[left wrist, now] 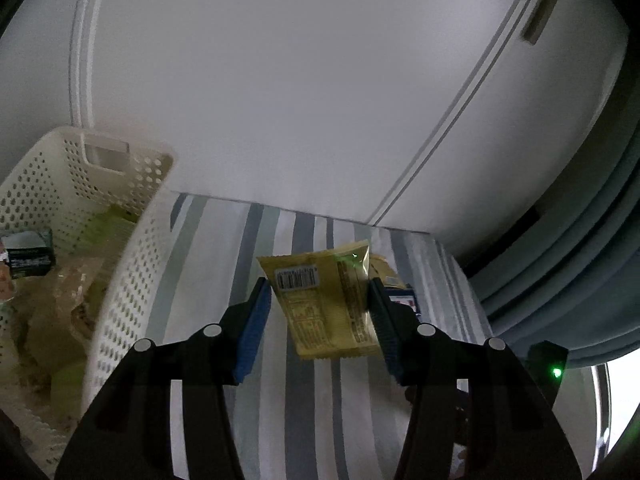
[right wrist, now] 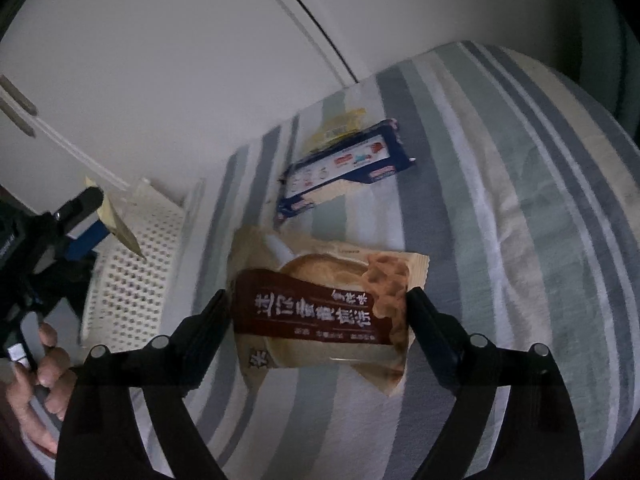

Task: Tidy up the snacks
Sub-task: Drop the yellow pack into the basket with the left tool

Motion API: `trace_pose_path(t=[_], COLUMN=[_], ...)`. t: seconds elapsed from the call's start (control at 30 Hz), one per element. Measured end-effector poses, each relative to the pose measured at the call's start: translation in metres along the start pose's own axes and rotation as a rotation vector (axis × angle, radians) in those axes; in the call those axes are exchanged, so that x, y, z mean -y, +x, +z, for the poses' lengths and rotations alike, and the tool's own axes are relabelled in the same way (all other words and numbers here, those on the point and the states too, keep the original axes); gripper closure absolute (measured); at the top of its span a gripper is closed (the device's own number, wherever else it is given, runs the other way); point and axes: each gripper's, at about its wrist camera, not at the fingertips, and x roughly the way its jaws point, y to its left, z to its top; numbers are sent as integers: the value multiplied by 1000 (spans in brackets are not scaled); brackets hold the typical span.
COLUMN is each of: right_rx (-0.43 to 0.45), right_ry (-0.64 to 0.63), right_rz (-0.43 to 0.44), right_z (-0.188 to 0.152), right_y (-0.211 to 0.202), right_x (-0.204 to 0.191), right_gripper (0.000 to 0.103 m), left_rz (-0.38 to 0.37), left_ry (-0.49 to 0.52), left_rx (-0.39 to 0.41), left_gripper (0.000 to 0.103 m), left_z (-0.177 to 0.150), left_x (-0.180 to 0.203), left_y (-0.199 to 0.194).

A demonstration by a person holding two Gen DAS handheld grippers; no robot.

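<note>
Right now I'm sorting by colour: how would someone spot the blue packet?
Start at the striped cloth, then look past the brown packet between the right fingers. The blue packet lies flat there, partly covering a yellow wrapper; only it is navy with a white panel.

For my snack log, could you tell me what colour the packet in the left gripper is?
Yellow packet, with a white barcode label; clearest in the left wrist view.

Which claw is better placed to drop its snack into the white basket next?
Probably left. The left claw holds the yellow packet right beside the white basket; the right claw, gripping the brown packet, is farther off.
</note>
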Motion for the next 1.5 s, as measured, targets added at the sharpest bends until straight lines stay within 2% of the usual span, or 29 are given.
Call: trace_pose_path(t=[0.17,0.3,0.47,0.53,0.67,0.97,1.07,1.17,1.27,1.37,1.43,1.47,1.5], right_rx=[-18,-4,-58,-105,-192,-247,-248,-247,-237,-227,-221,-216,-214], right_ry=[22,-54,-162,-194,-233,-323,-363,-402,-442,-473,-483,-482,-474], right_rz=[76,27,12,19,19,5,-40,-147,-245,-290,-299,-298,-287], right_z=[5,18,41,45,39,8,-3,-12,-17,-22,-24,-25,-26], right_y=[-11,-16,8,23,46,36,33,38,42,44,41,40,38], right_x=[2,-5,-17,-22,-24,-34,-41,-46,-54,-59,-60,-61,-61], right_gripper=[15,13,13,13,13,13,13,14,31,36,40,40,41], left_rz=[-13,-15,1,14,45,115,140,173,200,223,233,237,241], left_ry=[-5,-13,-18,-22,-33,-59,-66,-71,-79,-88,-103,-116,-127], left_rx=[47,81,103,112,130,173,175,172,166,160,151,146,145], left_gripper=[52,52,52,52,52,52,52,52,52,51,43,25,11], left_z=[6,9,11,11,11,13,12,10,7,3,2,1,0], left_x=[-9,-18,-31,-37,-53,-86,-96,-108,-118,-125,-131,-134,-136], left_y=[-27,-44,-62,-71,-87,-113,-120,-125,-129,-132,-130,-130,-130])
